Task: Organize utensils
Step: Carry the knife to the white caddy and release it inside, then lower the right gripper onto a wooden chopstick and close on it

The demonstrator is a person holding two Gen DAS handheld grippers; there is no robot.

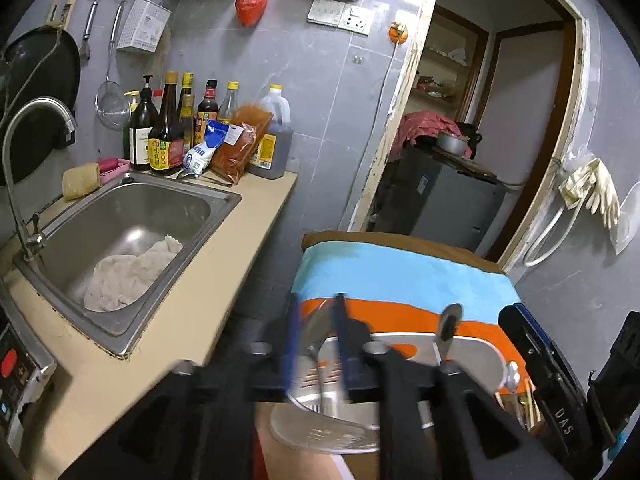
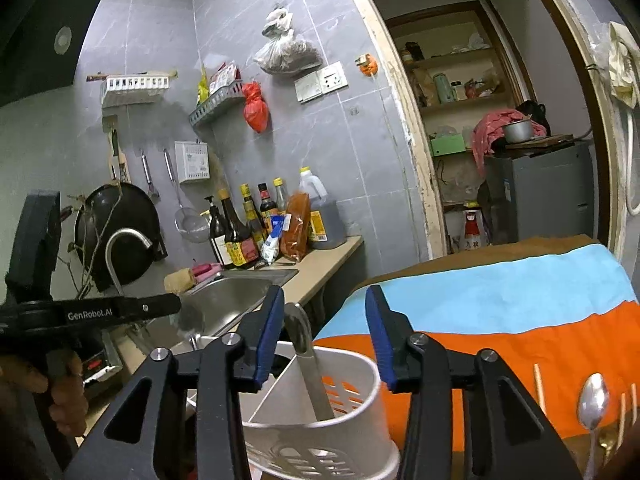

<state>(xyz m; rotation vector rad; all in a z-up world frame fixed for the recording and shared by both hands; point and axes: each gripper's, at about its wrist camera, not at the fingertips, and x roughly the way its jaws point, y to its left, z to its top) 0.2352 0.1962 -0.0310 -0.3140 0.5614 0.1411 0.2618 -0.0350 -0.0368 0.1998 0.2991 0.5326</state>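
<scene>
— Right gripper (image 2: 326, 336)?
— Wide open, grasping nothing. Blue pads (image 2: 268, 336) spread either side of the white caddy (image 2: 320, 412), above its rim. Pointing forward over the striped cloth (image 2: 500, 320).
— In the caddy?
— One steel utensil handle (image 2: 308, 360), leaning in a compartment beside the divider.
— Left gripper (image 1: 316, 344)?
— Blurred. Fingers close together, apparently pinched on a metal utensil (image 1: 320, 328) over the caddy (image 1: 340, 420); hard to be sure. Seen from the right camera off to the left, held in a hand (image 2: 60, 384) near the sink (image 2: 240, 300).
— Other utensils?
— A spoon (image 2: 594, 404) lying on the cloth at the right, with chopsticks (image 2: 540, 388) beside it.
</scene>
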